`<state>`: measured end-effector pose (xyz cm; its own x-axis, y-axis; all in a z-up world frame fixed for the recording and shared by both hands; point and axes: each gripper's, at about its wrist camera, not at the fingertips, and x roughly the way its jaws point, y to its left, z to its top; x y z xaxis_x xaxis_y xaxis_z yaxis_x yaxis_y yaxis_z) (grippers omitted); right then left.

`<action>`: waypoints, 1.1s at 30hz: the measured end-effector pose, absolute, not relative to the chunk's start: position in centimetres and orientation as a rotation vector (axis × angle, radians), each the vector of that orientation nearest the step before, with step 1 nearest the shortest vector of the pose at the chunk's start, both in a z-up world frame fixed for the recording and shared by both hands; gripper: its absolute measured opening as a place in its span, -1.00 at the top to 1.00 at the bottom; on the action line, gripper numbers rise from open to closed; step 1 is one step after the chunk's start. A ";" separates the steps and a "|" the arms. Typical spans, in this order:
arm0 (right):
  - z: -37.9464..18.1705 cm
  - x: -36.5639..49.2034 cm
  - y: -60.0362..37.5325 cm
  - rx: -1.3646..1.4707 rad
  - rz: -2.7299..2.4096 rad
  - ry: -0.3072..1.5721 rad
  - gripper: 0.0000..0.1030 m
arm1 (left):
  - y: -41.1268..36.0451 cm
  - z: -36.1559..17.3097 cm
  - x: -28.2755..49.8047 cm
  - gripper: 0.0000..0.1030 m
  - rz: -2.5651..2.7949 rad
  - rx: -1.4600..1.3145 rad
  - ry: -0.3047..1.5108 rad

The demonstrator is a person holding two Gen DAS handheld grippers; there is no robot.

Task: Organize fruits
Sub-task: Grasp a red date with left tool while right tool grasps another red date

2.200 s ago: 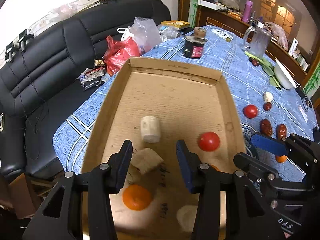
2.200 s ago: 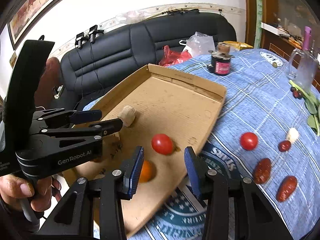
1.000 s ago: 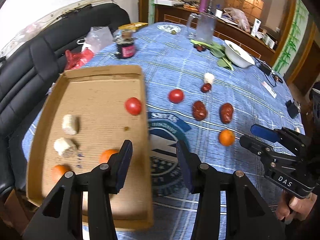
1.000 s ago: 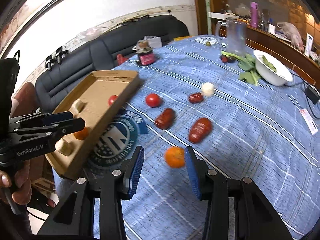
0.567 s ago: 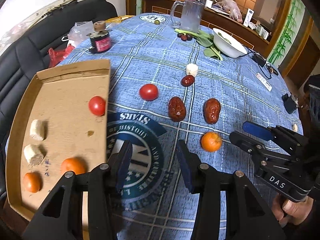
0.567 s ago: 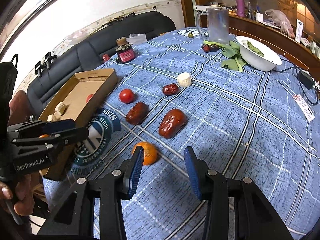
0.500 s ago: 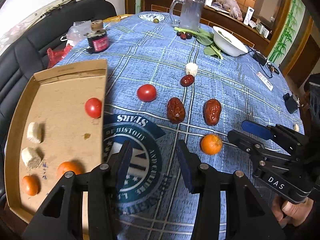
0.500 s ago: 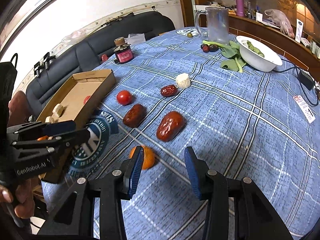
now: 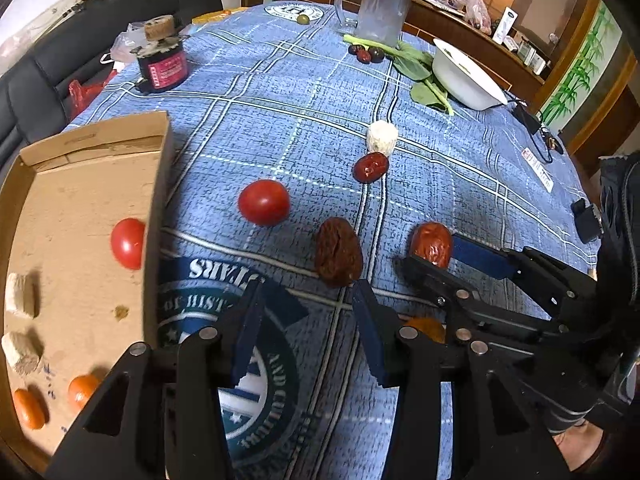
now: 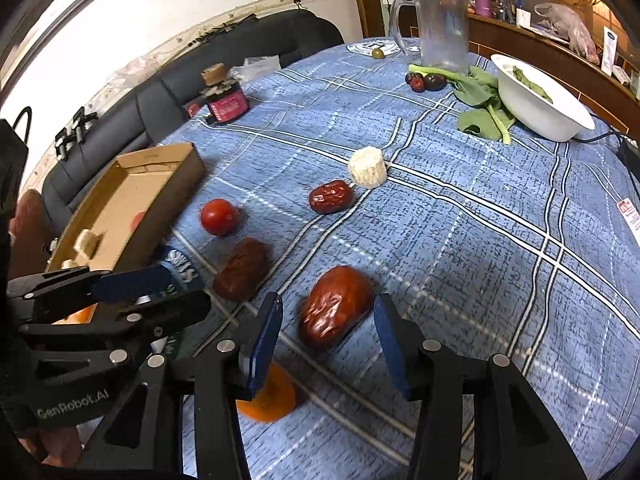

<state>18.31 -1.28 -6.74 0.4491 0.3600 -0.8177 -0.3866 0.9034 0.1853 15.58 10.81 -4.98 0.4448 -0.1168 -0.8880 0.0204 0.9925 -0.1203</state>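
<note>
My left gripper (image 9: 306, 332) is open over bare blue tablecloth, with a dark brown date (image 9: 338, 256) just beyond its fingertips. A red tomato (image 9: 264, 202) lies further off to the left. The cardboard tray (image 9: 160, 168) at the left holds a tomato (image 9: 127, 243), two oranges and two pale chunks. My right gripper (image 10: 328, 340) hangs low, its jaws opening, with a glossy red date (image 10: 336, 308) lying between the fingertips, not pressed. An orange (image 10: 266, 396) sits half hidden beneath its left finger. A small date (image 10: 331, 197) and a white chunk (image 10: 367, 168) lie further away.
At the far side of the table stand a dark jar (image 9: 162, 68), a glass mug (image 9: 384, 8), and a white bowl (image 9: 468, 80) with leafy greens (image 10: 480, 120) beside it. A black sofa (image 10: 168, 92) runs along the left. Cables and small devices lie at the right edge.
Both grippers have swung away from the tray towards the loose fruit and come lower. The red date now sits between the right fingers, and the orange has slipped under the left one.
</note>
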 end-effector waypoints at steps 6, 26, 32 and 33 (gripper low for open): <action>-6.6 18.2 -3.1 0.024 0.443 0.982 0.24 | 9.6 -5.9 17.0 0.15 -0.100 -0.068 1.118; -3.1 14.3 -4.3 0.066 0.460 0.911 0.24 | 9.5 -4.6 14.0 0.61 -0.028 0.002 1.019; -2.6 13.5 -2.7 0.052 0.487 0.907 0.24 | 10.9 -3.4 12.5 0.61 -0.006 -0.016 0.991; -2.5 13.4 -2.5 0.049 0.491 0.906 0.24 | 11.1 -3.2 12.3 0.61 -0.002 -0.019 0.988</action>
